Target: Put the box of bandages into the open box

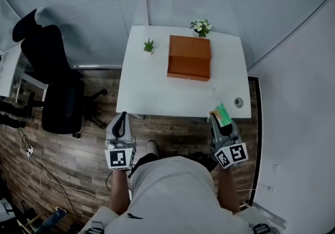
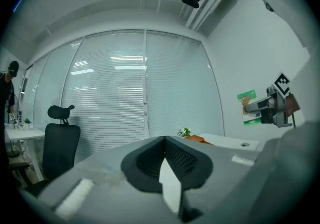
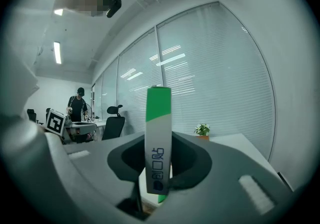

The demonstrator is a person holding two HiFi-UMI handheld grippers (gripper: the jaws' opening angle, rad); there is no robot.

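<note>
The box of bandages (image 1: 222, 114), a flat green and white packet, stands on edge between the pads of my right gripper (image 1: 217, 119), which is shut on it just short of the table's near right edge. In the right gripper view the packet (image 3: 158, 138) rises upright out of the jaws. On the white table (image 1: 152, 91), toward the back, sits the brown wooden box (image 1: 189, 58). My left gripper (image 1: 121, 119) hovers off the table's near left edge, its tips together with nothing between them (image 2: 164, 140). The left gripper view also catches the packet (image 2: 246, 107) off to its right.
Two small potted plants stand on the table, one behind the wooden box (image 1: 201, 27) and one to its left (image 1: 149, 45). A round cable hole (image 1: 238, 102) lies near the right front corner. A black office chair (image 1: 55, 84) stands to the left on the wood floor.
</note>
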